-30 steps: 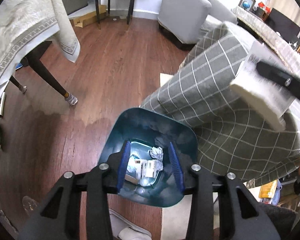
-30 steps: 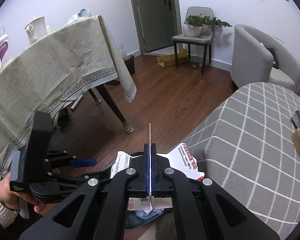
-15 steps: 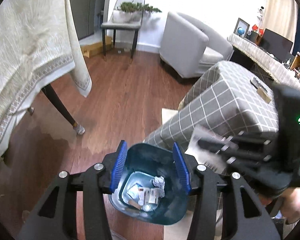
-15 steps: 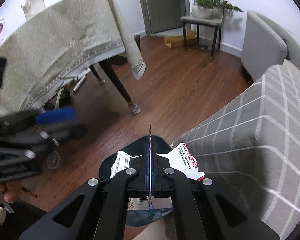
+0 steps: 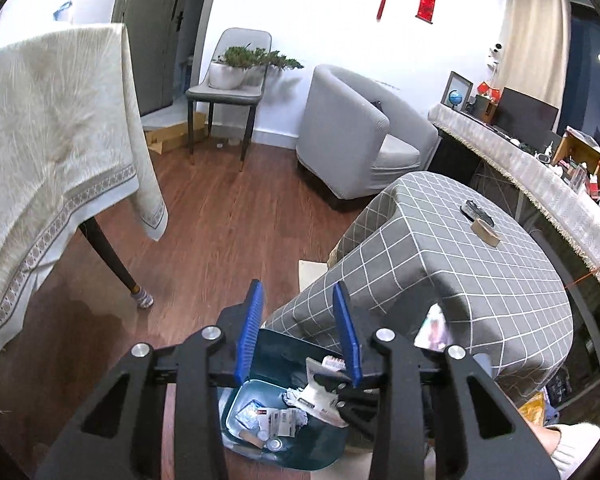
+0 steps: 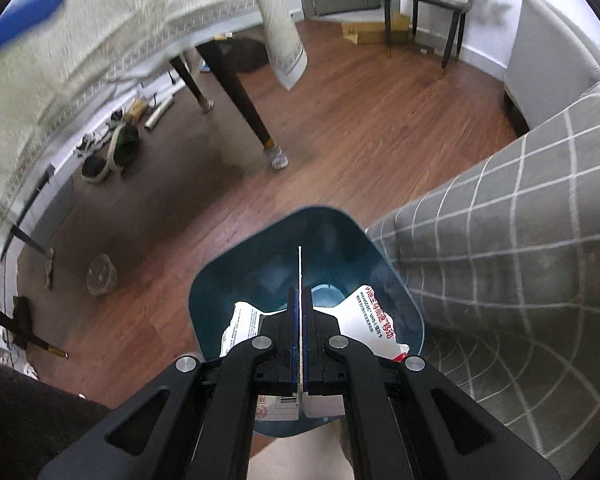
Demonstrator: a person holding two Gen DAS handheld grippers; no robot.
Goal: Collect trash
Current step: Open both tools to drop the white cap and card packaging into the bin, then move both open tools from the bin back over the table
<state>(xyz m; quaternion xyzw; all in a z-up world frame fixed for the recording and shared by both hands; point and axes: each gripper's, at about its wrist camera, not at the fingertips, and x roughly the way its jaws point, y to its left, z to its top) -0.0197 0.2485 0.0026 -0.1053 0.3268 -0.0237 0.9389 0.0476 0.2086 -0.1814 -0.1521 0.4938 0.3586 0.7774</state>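
White paper point(image 6: 370, 312) pinched in right hand-held gripper point(image 6: 300, 316) above bin point(image 6: 260, 248).

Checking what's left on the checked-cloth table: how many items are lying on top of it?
2: a dark remote and a tan block beside it, near the far edge of the checked table. Nothing else shows.

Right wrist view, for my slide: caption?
Right hand-held gripper pinches a flat white wrapper above the teal bin beside a checked sofa.

Wooden floor point(image 6: 340, 152); teal bin point(image 6: 260, 280) on it
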